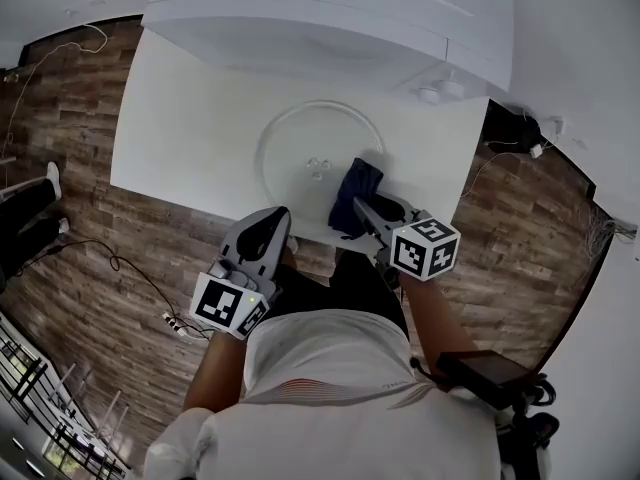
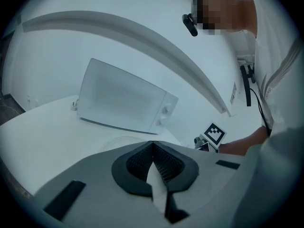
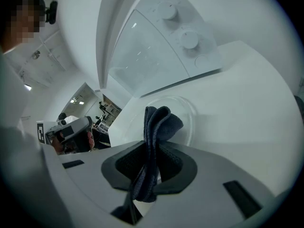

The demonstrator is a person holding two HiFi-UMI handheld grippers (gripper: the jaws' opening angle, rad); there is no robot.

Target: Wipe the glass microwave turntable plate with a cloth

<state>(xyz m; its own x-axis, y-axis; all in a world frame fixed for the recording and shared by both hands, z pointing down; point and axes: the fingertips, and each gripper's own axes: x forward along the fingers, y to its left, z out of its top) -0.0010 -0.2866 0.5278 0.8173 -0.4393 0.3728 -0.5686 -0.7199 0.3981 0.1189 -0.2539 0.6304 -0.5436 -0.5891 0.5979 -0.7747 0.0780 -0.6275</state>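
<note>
The clear glass turntable plate (image 1: 312, 156) lies flat on the white table (image 1: 190, 138), in front of the white microwave (image 1: 330, 18). My right gripper (image 1: 362, 208) is shut on a folded dark blue cloth (image 1: 356, 194), which hangs over the plate's near right rim. In the right gripper view the cloth (image 3: 159, 125) stands pinched between the jaws, with the plate (image 3: 183, 109) just beyond. My left gripper (image 1: 272, 218) sits at the table's near edge, below the plate, shut on nothing. In the left gripper view its pads (image 2: 164, 161) meet, and the plate (image 2: 124, 140) shows faintly ahead.
The microwave (image 2: 123, 101) fills the back of the table, its two knobs (image 3: 183, 25) on the right side. Wood floor surrounds the table, with cables (image 1: 130, 278) at the left. The person's torso (image 1: 330, 398) is close against the near edge.
</note>
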